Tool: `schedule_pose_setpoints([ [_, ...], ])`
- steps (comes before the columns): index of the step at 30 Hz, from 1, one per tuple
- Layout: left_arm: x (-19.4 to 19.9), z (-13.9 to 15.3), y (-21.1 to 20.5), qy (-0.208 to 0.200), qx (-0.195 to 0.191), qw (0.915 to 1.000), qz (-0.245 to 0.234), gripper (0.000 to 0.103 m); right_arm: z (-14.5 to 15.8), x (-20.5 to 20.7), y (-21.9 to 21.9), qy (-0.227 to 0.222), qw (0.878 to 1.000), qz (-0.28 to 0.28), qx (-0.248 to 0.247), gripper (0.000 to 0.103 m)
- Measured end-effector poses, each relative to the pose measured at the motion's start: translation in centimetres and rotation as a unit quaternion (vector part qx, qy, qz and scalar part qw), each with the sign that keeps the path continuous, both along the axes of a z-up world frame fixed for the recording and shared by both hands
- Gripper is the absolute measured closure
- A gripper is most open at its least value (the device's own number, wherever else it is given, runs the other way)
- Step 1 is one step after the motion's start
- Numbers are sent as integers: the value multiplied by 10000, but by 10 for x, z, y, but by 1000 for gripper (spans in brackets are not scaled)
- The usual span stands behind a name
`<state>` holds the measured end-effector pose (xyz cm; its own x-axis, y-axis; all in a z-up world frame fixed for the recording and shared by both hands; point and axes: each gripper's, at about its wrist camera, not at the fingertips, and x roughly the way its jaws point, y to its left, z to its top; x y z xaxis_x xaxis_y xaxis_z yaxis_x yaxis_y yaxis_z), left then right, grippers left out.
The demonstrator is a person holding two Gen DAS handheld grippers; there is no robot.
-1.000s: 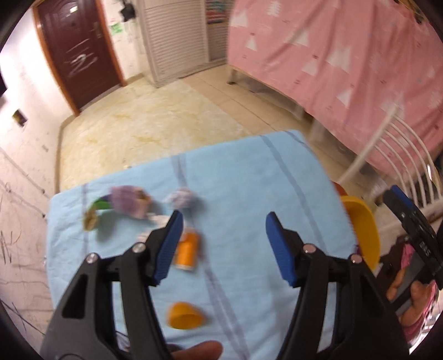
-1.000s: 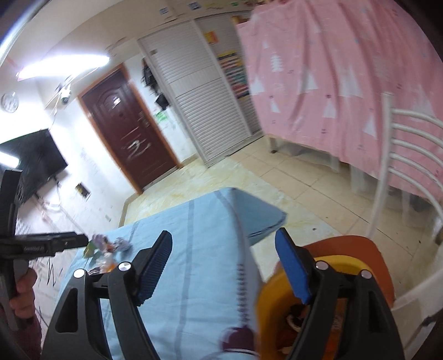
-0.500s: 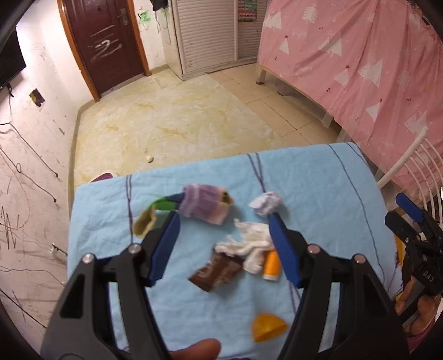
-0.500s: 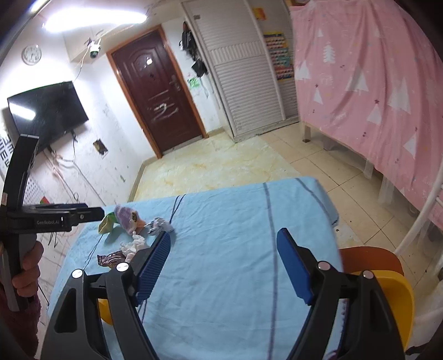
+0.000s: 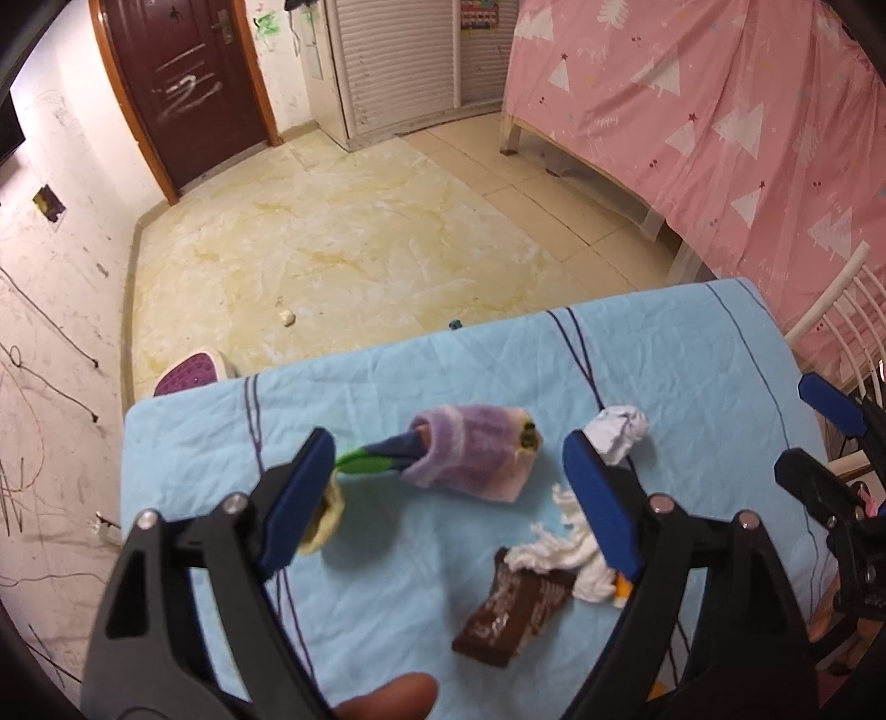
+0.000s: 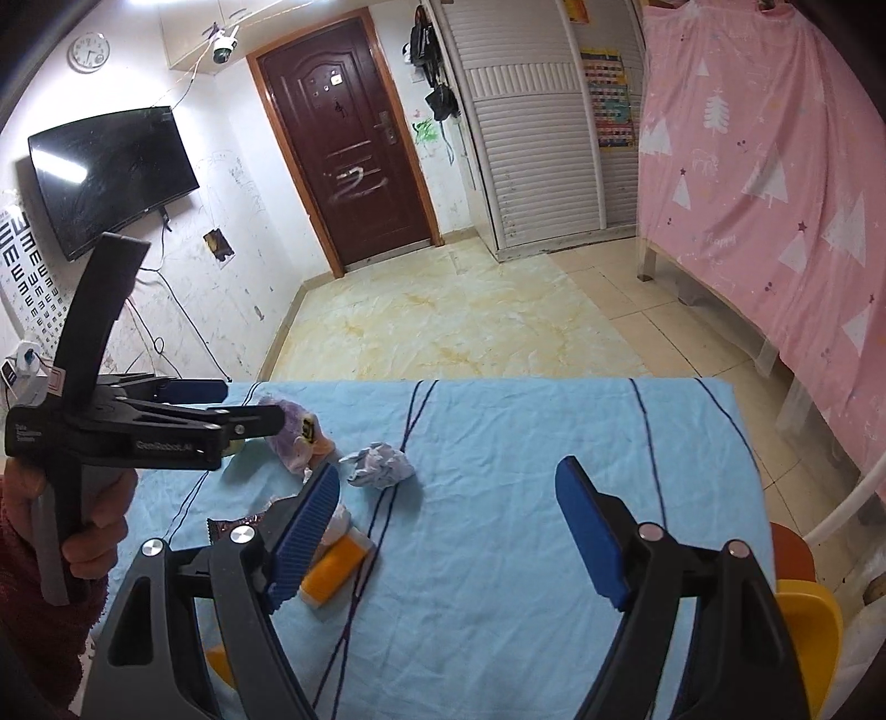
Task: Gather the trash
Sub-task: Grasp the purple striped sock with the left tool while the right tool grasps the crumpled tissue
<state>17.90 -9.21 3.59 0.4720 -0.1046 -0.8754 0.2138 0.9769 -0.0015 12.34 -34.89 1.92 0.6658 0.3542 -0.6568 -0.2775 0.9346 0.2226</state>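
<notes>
Blue-clothed table point(image 6: 526, 554) on yellowed tile floor point(image 6: 443, 327), brown door point(image 6: 343, 160)

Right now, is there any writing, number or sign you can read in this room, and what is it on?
"GenRobot.AI": side of the left gripper.
Rows of "E" shapes: eye chart on the wall.
White scrawl like "2": door.
Brown wrapper print: blurred.
Wall clock, poster: too small.
</notes>
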Motion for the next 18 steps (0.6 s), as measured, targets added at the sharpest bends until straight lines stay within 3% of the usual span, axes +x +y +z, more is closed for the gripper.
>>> schedule_pose_setpoints([
  [6, 13, -19, -2, 181, -30, 9998, 6, 23, -7, 13, 9, 89, 9999, 32, -49, 29],
  [9, 16, -29, -3, 340, -50, 9994, -3, 37, -12, 17, 10, 153, 9999, 23, -63, 29],
  [11, 18, -35, -2, 428, -78, 9990, 49, 60, -14, 19, 11, 196, 9998, 21, -54, 29],
  [12, 18, -38, 1, 487, -142, 9987, 80, 63, -15, 21, 13, 213, 9998, 28, -53, 29],
  [14, 18, -40, 4, 475, -164, 9986, 136, 80, -16, 23, 17, 233, 9997, 72, -88, 28],
  [18, 17, -38, 14, 441, -324, 9981, 294, 92, -20, 27, 27, 292, 9993, 171, -142, 27],
])
